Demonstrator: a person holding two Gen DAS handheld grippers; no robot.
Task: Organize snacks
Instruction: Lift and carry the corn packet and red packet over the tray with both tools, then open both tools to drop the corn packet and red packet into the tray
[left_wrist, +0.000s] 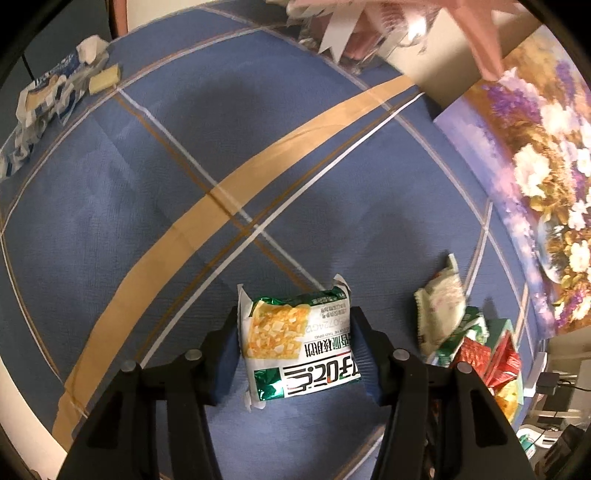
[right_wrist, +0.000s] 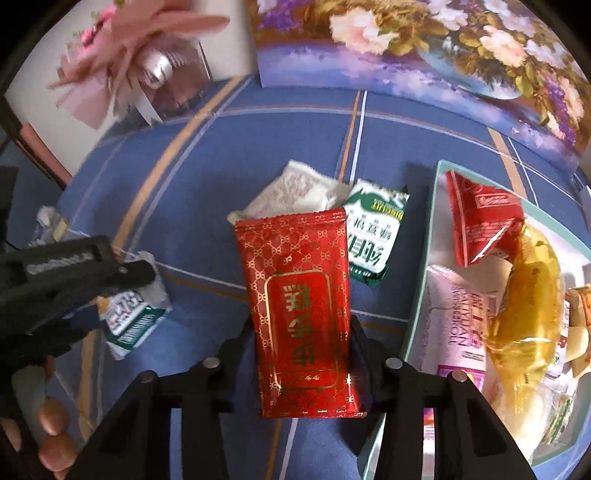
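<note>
My left gripper (left_wrist: 297, 343) is shut on a white, green and yellow snack packet (left_wrist: 295, 332), held above the blue checked tablecloth (left_wrist: 147, 221). The right wrist view shows that gripper (right_wrist: 122, 295) at the left with the packet (right_wrist: 136, 314) in it. My right gripper (right_wrist: 303, 332) is shut on a red packet with gold print (right_wrist: 299, 295), its pads pressing the packet's lower sides. Behind it on the cloth lie a white packet (right_wrist: 295, 188) and a green and white packet (right_wrist: 373, 236). At the right stands a teal-rimmed box (right_wrist: 428, 236) holding several snacks.
A floral painting (right_wrist: 443, 44) leans along the far side of the table. A pink bouquet (right_wrist: 129, 48) stands at the far left corner. Torn blue and white wrappers (left_wrist: 44, 99) lie at the far left edge of the cloth. A hand (right_wrist: 48, 417) holds the left gripper.
</note>
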